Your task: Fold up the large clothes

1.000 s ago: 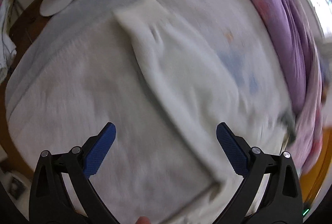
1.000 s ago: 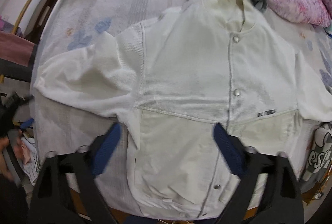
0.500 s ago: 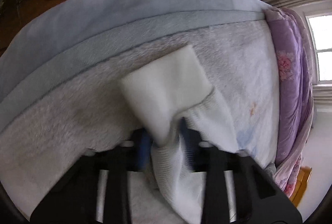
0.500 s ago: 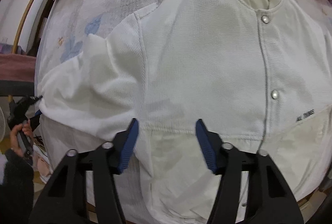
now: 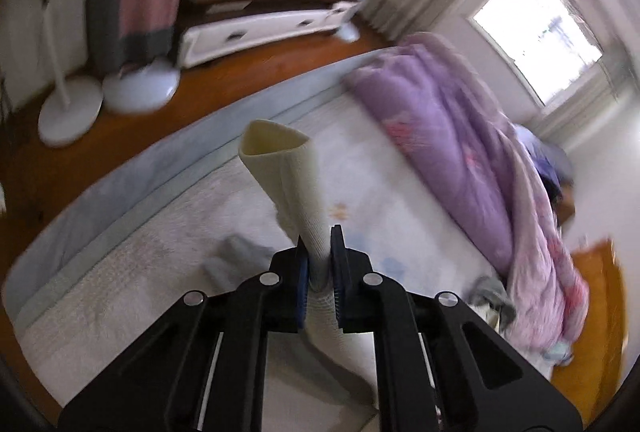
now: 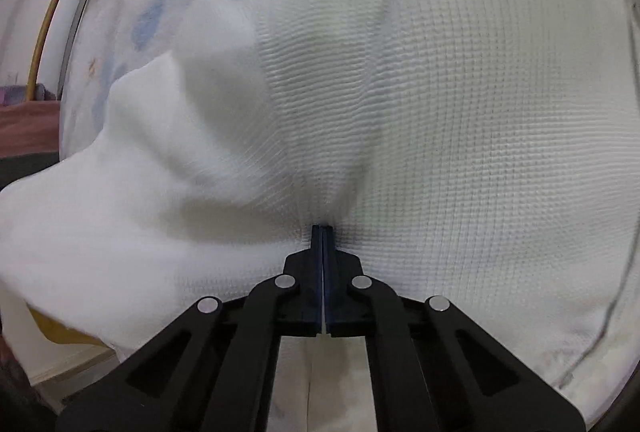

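The white jacket (image 6: 460,103) is a waffle-knit, cream-white, spread on the pale bed sheet (image 5: 120,272); it fills nearly all of my right view. My left gripper (image 5: 319,264) has just closed its jaws on the jacket's sleeve (image 5: 308,216), which stands up from between the blue pads (image 5: 303,272) with its ribbed cuff (image 5: 276,147) open like a funnel above the sheet. My right gripper (image 6: 322,244) has just closed too, jaws together, the knit puckering at their tips; it looks pinched on the fabric, though the tips hide the fold. One jacket, one sleeve lifted, one purple quilt (image 5: 460,151) bunched along the bed's far side, two white fan bases (image 5: 104,99) on the wooden floor.
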{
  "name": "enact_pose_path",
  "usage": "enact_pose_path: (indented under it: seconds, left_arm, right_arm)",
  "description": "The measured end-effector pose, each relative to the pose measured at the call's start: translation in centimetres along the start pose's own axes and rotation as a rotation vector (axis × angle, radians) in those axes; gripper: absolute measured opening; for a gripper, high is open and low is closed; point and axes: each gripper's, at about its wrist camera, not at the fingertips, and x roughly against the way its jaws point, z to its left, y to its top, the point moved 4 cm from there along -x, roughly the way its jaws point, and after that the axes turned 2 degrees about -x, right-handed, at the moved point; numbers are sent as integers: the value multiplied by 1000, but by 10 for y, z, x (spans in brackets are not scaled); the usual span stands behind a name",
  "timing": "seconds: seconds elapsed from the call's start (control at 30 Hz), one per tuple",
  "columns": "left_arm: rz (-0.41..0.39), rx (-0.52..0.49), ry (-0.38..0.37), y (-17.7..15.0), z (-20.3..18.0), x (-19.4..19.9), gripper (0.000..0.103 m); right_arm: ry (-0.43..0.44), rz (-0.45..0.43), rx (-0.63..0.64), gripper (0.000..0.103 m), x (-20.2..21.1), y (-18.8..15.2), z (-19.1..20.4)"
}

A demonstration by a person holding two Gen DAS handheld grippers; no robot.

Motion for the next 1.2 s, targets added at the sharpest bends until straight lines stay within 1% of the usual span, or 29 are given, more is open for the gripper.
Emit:
enact_pose_path:
  seconds: [0.07,0.1,0.13,0.17,0.2,0.23,0.27,0.3,0.33,0.37,0.4,0.47,0.5,0.53,0.57,0.6,0.63,0.67,0.7,0.73,0.8,0.83,0.9,0.97,1.03,1.13,1.2]
  left_arm:
    - [-33,-98,-28,-9,-52,19,10]
    - [-43,-121,-47,-13,-72,24,10]
    - [-55,-146,-80,-19,-96,31,10]
    - [-68,-175,-122,-29,-129,37,9]
    - [-65,-200,-146,-37,-151,38,9]
    - [-60,-248,-167,-51,-183,39,9]
    - [-59,-282,-173,-63,-207,39,9]
    - [-45,-333,-203,-83,-242,35,9]
    - [-23,-363,-229,-102,-269,29,9]
    - [-4,-380,-245,-118,-287,26,9]
    - [30,-399,-268,-143,-318,17,9]
    - [57,-454,-266,-182,-358,4,10]
    - [86,-474,-282,-212,-385,-8,10]
    - [97,-488,-289,-231,-400,-18,10]
    - [111,-500,-288,-247,-409,-26,10]
    - [148,-519,-281,-271,-426,-44,10]
    - [177,-531,-271,-294,-439,-61,10]
    - [197,-540,-260,-311,-449,-71,10]
    - [245,-538,-247,-335,-460,-90,10]
    - [288,-536,-236,-353,-466,-105,10]
    - [347,-550,-213,-393,-478,-125,10]
    - [371,-560,-201,-407,-483,-133,10]
    - [393,-594,-182,-434,-491,-146,10]
    - [420,-601,-179,-452,-501,-158,10]
    - [431,-621,-162,-469,-508,-167,10]
    - [451,-678,-141,-490,-521,-178,10]
    - [475,-714,-127,-505,-527,-186,10]
  right_arm:
    - [58,11,16,0,10,0,-2]
    - [86,-2,31,1,22,-2,-6]
    - [100,-14,39,2,32,-4,-12]
    - [122,-28,42,2,47,-8,-23]
    - [136,-40,37,2,58,-11,-34]
    - [153,-68,29,3,81,-16,-56]
    - [157,-87,27,4,95,-21,-73]
    - [152,-104,25,4,108,-25,-90]
    - [134,-131,18,5,128,-30,-117]
    - [117,-157,5,5,146,-34,-145]
    - [92,-181,-15,5,164,-38,-176]
    - [56,-223,-61,5,190,-49,-224]
    - [34,-247,-97,5,208,-54,-254]
    - [14,-260,-114,5,219,-58,-275]
    - [-11,-281,-136,5,234,-65,-303]
    - [-27,-294,-156,5,243,-70,-322]
    - [-44,-317,-199,5,258,-79,-354]
    - [-51,-338,-232,5,270,-85,-376]
    - [-62,-365,-273,5,283,-92,-399]
    - [-73,-386,-302,5,292,-96,-414]
    - [-100,-437,-364,5,311,-108,-449]
    - [-104,-456,-379,5,318,-108,-457]
    - [-111,-492,-421,5,331,-112,-483]
    - [-130,-533,-483,5,341,-119,-507]
    - [-125,-562,-542,5,354,-121,-531]
    - [-136,-619,-605,6,381,-120,-564]
    - [-137,-634,-639,15,399,-118,-590]
